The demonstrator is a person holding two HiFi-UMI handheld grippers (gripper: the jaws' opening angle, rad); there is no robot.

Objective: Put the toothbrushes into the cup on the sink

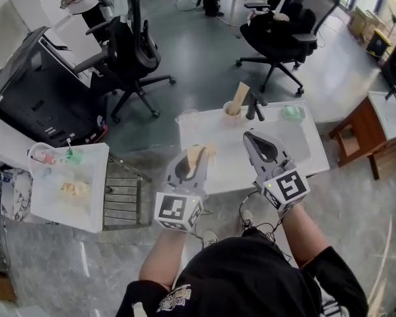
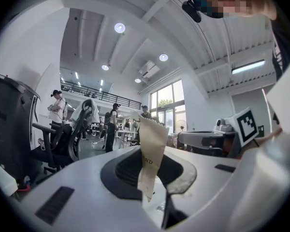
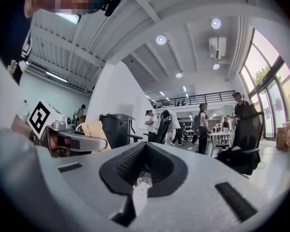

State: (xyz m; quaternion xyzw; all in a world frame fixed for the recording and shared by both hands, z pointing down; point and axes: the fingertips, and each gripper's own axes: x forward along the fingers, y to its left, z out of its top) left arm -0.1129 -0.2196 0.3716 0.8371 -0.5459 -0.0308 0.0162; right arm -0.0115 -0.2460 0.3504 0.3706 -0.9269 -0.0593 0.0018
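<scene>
My left gripper (image 1: 191, 160) is raised over the sink counter's near edge and is shut on a beige paper-wrapped toothbrush (image 1: 197, 154), which stands up out of the jaws (image 2: 152, 151). My right gripper (image 1: 260, 145) is held beside it, apart, with its jaws closed. A slim white and clear stick (image 3: 139, 190) lies pinched between them; I cannot tell what it is. The cup (image 1: 232, 110) stands at the back of the white sink counter (image 1: 214, 170), with another wrapped toothbrush (image 1: 241, 94) leaning in it.
A dark tap (image 1: 255, 105) and a green soap dish (image 1: 293, 112) sit behind the basin (image 1: 287, 144). A clear glass (image 1: 187, 119) stands at the counter's back left. Office chairs (image 1: 129, 51), a wooden stool (image 1: 364, 134) and a white side table (image 1: 69, 183) surround the sink.
</scene>
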